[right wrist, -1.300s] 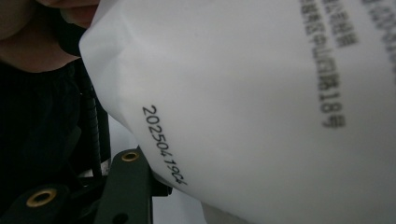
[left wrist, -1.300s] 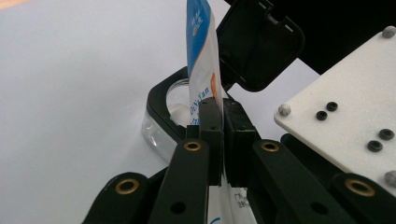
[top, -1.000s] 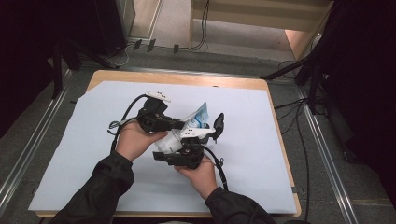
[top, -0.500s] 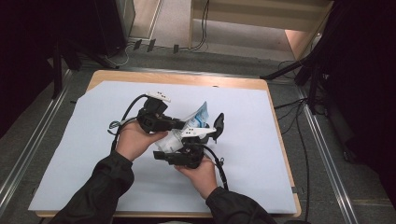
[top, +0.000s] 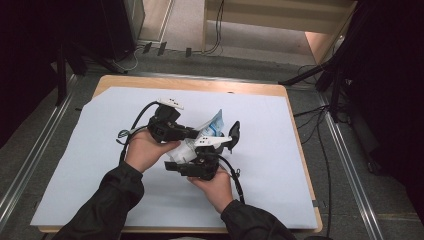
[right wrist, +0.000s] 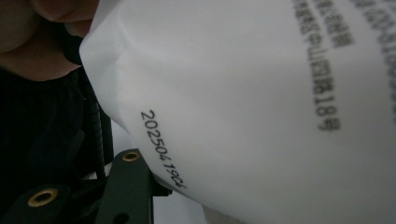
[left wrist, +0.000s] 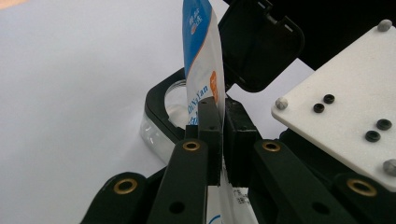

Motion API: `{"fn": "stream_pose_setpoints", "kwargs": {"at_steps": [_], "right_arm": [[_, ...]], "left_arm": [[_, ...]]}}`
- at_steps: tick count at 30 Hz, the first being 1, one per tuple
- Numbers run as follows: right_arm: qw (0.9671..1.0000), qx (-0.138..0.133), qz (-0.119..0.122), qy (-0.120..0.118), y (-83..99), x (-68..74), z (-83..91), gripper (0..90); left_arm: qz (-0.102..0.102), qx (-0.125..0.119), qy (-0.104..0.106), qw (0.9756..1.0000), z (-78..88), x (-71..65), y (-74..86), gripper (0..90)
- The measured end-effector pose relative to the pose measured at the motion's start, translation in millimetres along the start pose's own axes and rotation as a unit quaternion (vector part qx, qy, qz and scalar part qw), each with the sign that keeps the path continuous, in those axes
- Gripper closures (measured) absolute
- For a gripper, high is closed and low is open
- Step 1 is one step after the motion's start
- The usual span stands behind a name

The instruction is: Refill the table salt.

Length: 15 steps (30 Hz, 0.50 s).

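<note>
A white and blue pouch (left wrist: 201, 70) stood upright on edge, printed with text. Just behind it sat a clear container (left wrist: 161, 116), its black lid (left wrist: 254, 44) flipped open.

**A lab-style recording bay**

A wooden table (top: 200, 86) covered with a pale sheet (top: 280, 165) stands on grey carpet between metal floor rails (top: 30, 165). Black curtains (top: 390, 75) close off both sides, loose cables (top: 320, 150) trail over the floor, and plain wooden furniture (top: 280, 20) stands behind.
</note>
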State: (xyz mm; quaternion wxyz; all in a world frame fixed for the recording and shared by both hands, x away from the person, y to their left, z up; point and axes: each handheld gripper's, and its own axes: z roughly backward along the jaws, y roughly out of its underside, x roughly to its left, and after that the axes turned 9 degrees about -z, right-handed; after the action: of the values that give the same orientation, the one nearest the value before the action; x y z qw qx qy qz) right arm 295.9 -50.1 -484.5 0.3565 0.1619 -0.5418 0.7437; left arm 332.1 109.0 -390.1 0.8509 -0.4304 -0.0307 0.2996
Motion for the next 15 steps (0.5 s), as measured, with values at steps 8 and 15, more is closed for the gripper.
{"fn": "stream_pose_setpoints", "kwargs": {"at_steps": [8, 15], "right_arm": [[1.0, 0.0, -0.001, -0.004, -1.1, -0.3, 0.5, 55.9], [1.0, 0.001, -0.006, -0.007, -1.0, -0.6, -0.1, 55.9]], "left_arm": [[0.0, -0.002, -0.002, 1.0, 0.1, 0.1, -0.2, 88.2], [0.001, 0.002, -0.003, 1.0, -0.8, 0.2, 0.0, 88.1]]}}
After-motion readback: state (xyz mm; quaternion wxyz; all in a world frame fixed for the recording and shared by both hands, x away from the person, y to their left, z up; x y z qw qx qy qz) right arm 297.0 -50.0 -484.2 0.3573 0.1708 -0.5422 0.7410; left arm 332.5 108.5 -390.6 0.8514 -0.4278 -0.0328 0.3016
